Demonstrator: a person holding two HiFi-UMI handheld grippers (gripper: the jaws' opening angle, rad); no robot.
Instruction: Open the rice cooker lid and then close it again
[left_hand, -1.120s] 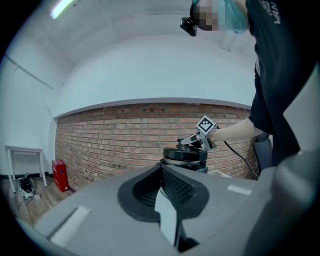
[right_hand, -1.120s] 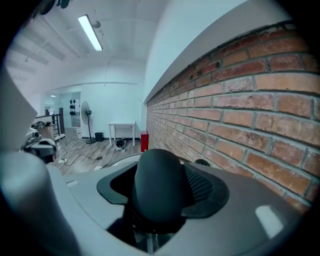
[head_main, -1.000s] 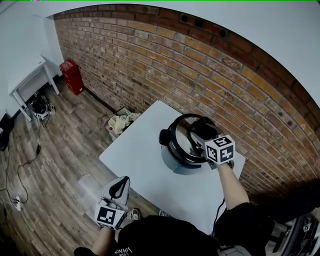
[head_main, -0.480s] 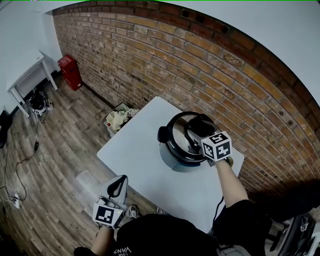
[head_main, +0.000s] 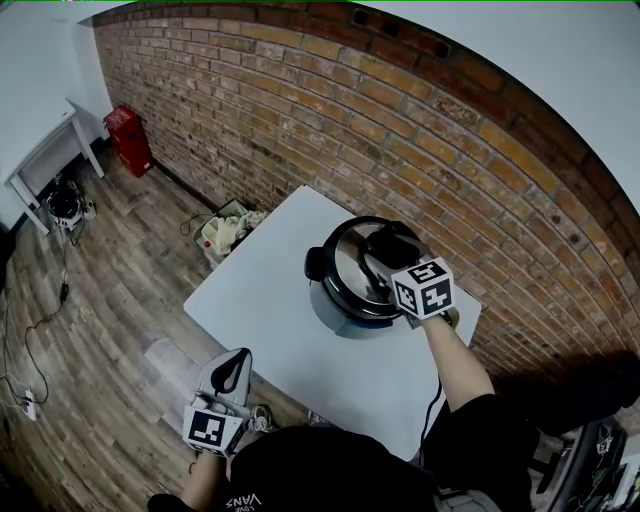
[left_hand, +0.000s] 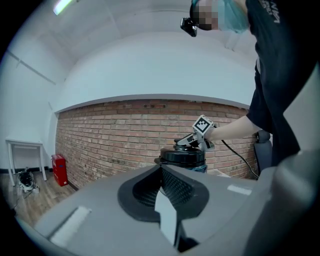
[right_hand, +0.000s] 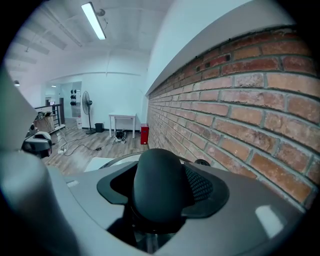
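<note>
While the left tool (head_main: 238, 362) hangs clenched and empty off the near edge of the tabletop (head_main: 260, 300), the rice cooker (head_main: 335, 308) stands well ahead of it and to its right. The right tool (head_main: 388, 250) is far nearer. Its jaws stand wide around the black knob (right_hand: 157, 185) on top of the lid (head_main: 345, 255), grasping it. The lid lies down on the cooker, directly beneath that tool. Opening likely calls for a straight lift from the knob, which is the right hand's move.
</note>
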